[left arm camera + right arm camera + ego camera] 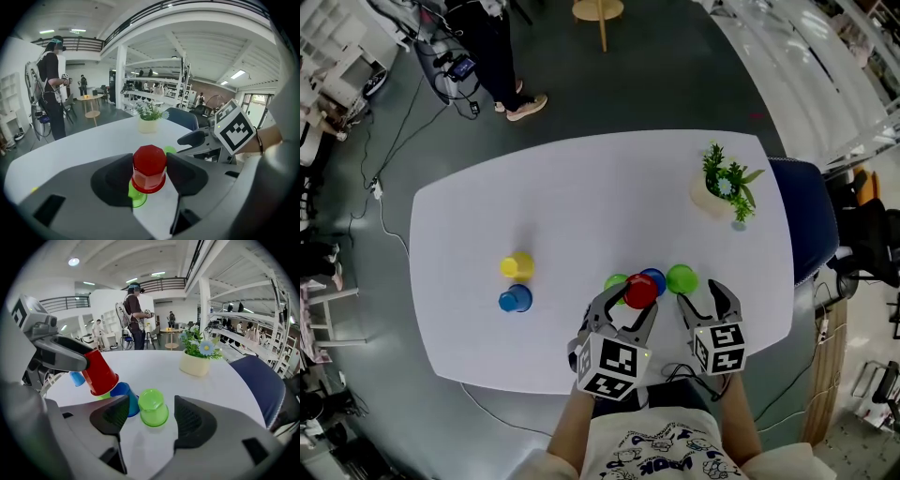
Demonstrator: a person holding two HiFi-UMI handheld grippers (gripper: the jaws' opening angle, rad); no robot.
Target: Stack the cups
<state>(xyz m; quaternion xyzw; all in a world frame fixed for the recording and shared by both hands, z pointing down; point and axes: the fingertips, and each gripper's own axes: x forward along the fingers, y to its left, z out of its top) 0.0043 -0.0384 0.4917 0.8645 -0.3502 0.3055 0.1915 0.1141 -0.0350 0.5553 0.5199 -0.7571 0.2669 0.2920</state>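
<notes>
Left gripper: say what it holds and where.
The left gripper holds the red cup, inverted, jaws clamped on opposite sides of its wall near the closed base.

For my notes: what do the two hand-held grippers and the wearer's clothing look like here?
The left hand-held gripper and right hand-held gripper are grey-bodied with dark pads, each carrying a white cube of black square markers. The person wears a white T-shirt with dark blue print.
</notes>
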